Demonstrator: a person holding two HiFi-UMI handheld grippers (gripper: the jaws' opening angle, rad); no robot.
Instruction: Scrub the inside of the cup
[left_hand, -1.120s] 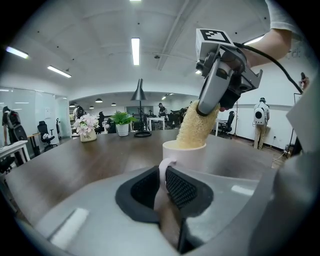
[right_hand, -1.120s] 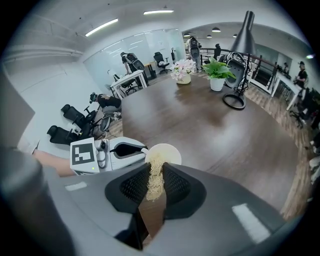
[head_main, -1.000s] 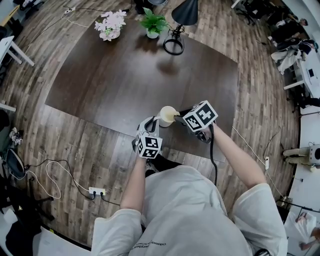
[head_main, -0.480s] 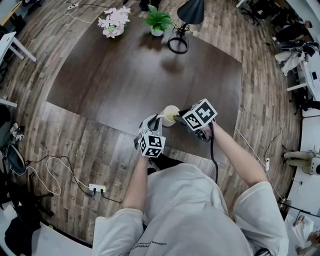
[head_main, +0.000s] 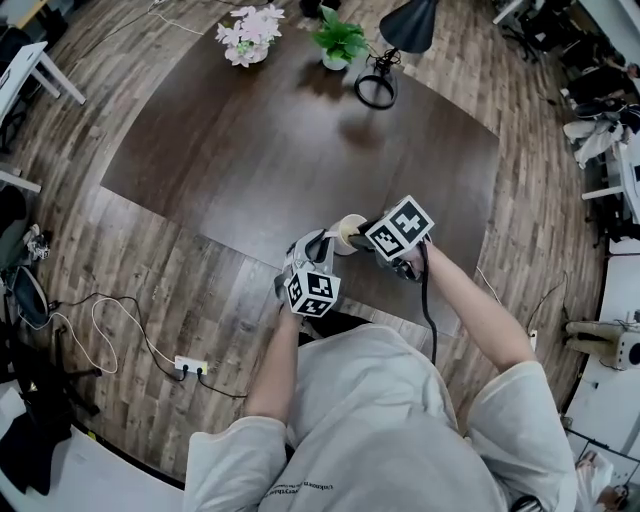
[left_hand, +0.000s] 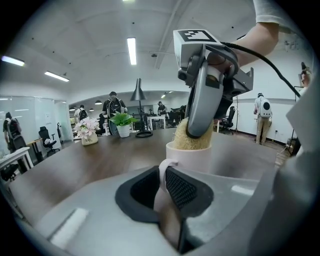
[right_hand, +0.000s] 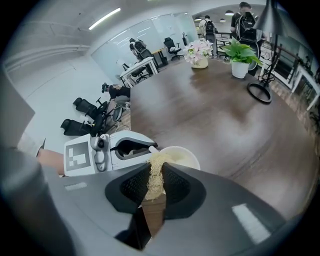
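Observation:
A cream cup (head_main: 349, 229) is held just above the near edge of the dark table. My left gripper (left_hand: 167, 181) is shut on the cup's handle (left_hand: 164, 172), with the cup body (left_hand: 192, 158) just beyond its jaws. My right gripper (right_hand: 154, 179) is shut on a tan fibrous scrubber (right_hand: 155, 177) with a wooden handle, and the scrubber's bristle end (left_hand: 192, 139) sits inside the cup's mouth. In the head view the left gripper (head_main: 312, 262) stands left of the cup and the right gripper (head_main: 365, 238) right of it.
The dark brown table (head_main: 260, 140) carries a vase of pink flowers (head_main: 248, 32), a potted green plant (head_main: 340, 42) and a black desk lamp (head_main: 385, 60) along its far edge. A power strip and cables (head_main: 190, 364) lie on the wood floor at left.
Both grippers and the cup have stayed together at the table's near edge. The head camera has shifted, so the table and its far objects sit a little further right and up.

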